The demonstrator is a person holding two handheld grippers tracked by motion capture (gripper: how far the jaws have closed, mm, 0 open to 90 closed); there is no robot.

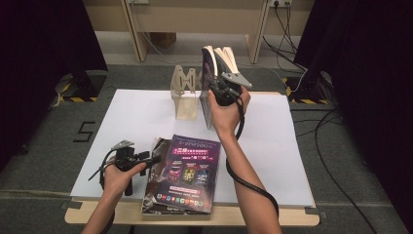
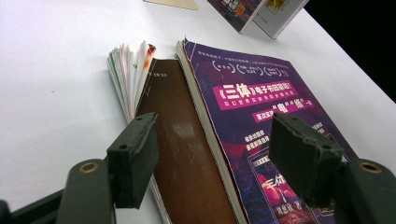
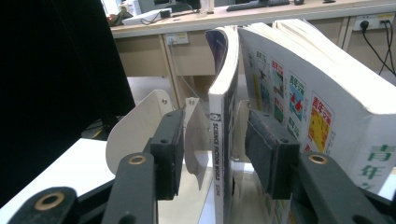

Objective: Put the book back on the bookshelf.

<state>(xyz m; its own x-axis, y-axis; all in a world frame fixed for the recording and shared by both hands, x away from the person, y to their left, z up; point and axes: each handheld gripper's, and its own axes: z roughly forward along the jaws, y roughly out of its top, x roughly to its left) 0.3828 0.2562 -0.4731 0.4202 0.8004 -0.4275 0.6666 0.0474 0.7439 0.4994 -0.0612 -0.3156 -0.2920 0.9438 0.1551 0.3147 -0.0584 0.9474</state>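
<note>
Now my right gripper point(image 3: 212, 154) stands at the book rack point(image 1: 185, 95) at the far side of the table point(image 1: 292, 161), jaws spread, with the thin magazine point(image 3: 224, 116) upright between the pads and neither pad pressing on it. Its spine runs vertically, edge-on to me, and a thicker book point(image 3: 317, 107) leans just beside it. My left gripper point(image 1: 146, 158) is open too, low at the near edge, pointing along the flat magazines point(image 1: 187, 170) whose long side runs away from me. That hand is nearer for the next pick.
</note>
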